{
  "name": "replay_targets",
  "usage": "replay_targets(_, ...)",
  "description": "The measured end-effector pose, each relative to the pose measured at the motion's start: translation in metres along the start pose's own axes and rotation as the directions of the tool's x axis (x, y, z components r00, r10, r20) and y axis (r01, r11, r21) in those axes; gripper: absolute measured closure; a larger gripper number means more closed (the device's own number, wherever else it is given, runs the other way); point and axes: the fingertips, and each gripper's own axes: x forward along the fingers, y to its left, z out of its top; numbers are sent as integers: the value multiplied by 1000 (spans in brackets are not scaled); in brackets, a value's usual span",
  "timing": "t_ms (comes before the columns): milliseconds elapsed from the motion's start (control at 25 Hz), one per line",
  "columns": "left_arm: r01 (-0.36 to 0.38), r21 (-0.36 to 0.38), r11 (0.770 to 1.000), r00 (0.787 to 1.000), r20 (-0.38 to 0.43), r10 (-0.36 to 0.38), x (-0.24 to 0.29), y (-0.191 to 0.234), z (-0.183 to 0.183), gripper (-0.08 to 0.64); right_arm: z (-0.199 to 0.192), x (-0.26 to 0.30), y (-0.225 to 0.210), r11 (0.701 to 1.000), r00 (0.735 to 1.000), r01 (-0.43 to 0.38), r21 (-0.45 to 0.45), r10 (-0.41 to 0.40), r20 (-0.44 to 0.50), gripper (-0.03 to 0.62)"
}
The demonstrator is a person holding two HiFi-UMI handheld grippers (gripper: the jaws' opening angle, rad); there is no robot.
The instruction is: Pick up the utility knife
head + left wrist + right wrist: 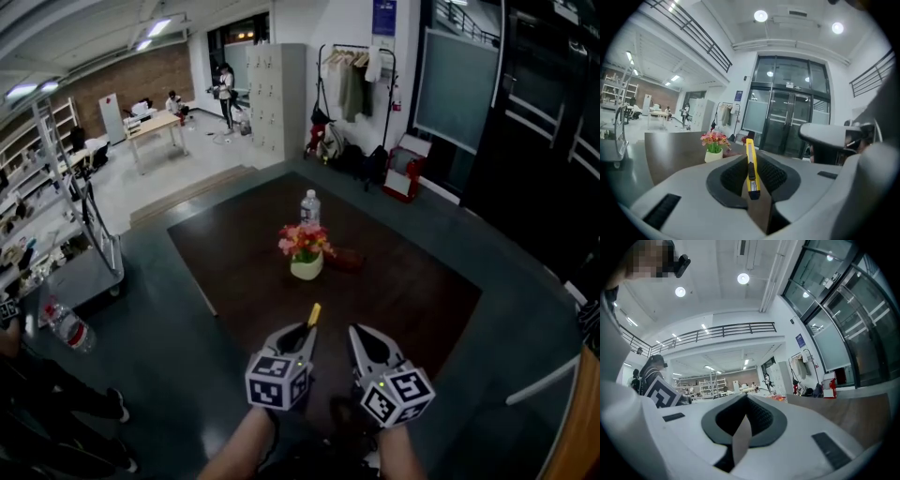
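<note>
- We see the slip as the main risk: the left gripper [307,330] is clamped on the utility knife [751,171] by its thin flat sides only, and much of the body juts out ahead of the pads, so a quick swing or tilt could let it pivot or slide free onto the table [412,281]
- We judge the black slider a second worry; if the knife shifts in the pads they could nudge it, and we cannot tell whether any blade is out
- The right gripper [356,330] rides just beside the left, its jaws closed with nothing between them; a bump between the two could jar the grip
- The flower pot [306,255] stands ahead on the table, near enough that a forward sweep of the tip might catch it
- The knife itself is slim and yellow, with a metal strip and black slider along its upper edge and a dark rear end, held edge-up and pointing forward, apparently clear above the table
</note>
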Motion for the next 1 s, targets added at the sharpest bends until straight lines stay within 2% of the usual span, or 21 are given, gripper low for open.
replay_targets(160, 22, 11, 1000, 999, 49, -23, -22, -9, 23, 492, 9, -6, 13, 1000, 1000, -6, -7, 6, 10, 581)
replay_targets(400, 44, 25, 999, 995, 89, -46, -39, -15, 37, 491, 12, -10, 23, 1000, 1000, -5, -29, 6, 9, 581)
replay_targets(1000, 69, 60, 996, 992, 104, -75, -57, -24, 43, 492, 17, -20, 39, 998, 1000, -4, -56, 4, 9, 581)
